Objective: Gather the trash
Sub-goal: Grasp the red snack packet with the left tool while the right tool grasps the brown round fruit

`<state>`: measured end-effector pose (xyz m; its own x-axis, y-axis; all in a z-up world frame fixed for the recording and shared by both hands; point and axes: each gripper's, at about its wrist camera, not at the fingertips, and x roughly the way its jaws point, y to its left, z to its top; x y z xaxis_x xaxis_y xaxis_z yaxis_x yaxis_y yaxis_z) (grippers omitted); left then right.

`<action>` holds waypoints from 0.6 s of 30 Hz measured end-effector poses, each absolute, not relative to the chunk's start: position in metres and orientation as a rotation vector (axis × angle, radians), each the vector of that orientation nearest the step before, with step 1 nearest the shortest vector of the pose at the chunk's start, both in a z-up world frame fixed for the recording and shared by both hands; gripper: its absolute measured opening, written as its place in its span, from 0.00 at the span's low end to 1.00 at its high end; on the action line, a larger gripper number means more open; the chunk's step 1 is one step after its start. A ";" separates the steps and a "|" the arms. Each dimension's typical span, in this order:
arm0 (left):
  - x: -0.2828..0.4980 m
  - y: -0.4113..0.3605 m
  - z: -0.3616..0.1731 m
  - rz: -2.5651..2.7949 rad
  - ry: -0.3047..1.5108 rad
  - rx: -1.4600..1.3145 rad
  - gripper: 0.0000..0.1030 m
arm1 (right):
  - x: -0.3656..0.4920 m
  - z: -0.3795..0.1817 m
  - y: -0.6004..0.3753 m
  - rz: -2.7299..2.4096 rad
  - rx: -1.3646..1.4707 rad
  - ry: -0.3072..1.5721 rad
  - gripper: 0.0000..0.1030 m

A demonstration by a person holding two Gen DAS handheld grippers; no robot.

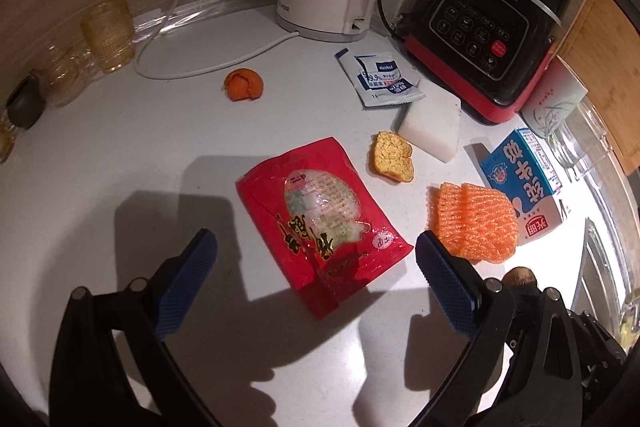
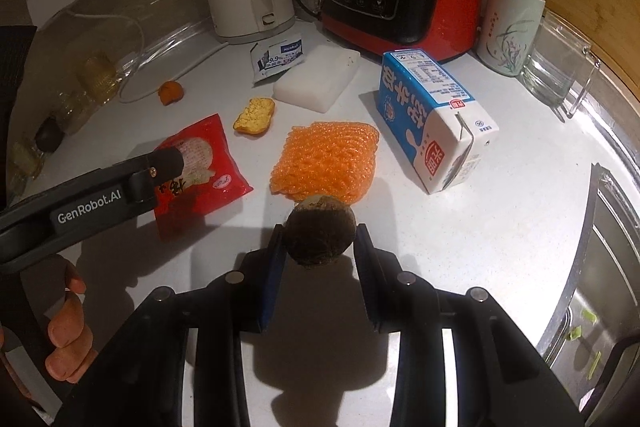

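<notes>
On the white kitchen counter (image 2: 460,247) beside a steel sink (image 2: 600,287), the right gripper (image 2: 320,239) is closed around a dark brown round husk (image 2: 320,231), while the left gripper (image 1: 316,259) stands wide open above a red wrapper (image 1: 320,223).

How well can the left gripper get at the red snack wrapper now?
Probably yes: the left gripper is open, the red snack wrapper lies flat between its fingers, and nothing covers it.

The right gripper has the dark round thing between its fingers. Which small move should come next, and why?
Probably lift the right gripper a little, keeping it shut. Its pads press both sides of the dark round piece, which sits low over the white counter, close to the orange foam net. No bin is visible.
</notes>
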<state>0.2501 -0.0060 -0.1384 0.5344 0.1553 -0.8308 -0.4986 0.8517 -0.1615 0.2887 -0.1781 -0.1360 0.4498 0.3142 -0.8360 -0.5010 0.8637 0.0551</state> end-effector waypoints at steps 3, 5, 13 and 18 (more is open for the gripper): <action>0.244 -0.011 -0.132 0.474 0.918 -0.432 0.92 | 0.291 -0.131 -0.183 0.577 -0.240 0.976 0.34; 0.239 -0.014 -0.128 0.531 0.907 -0.452 0.92 | 0.293 -0.128 -0.186 0.633 -0.258 0.979 0.34; 0.241 -0.025 -0.118 0.686 0.876 -0.556 0.92 | 0.305 -0.116 -0.198 0.785 -0.331 0.956 0.34; 0.259 -0.028 -0.128 0.755 0.866 -0.588 0.92 | 0.315 -0.116 -0.199 0.838 -0.367 0.937 0.34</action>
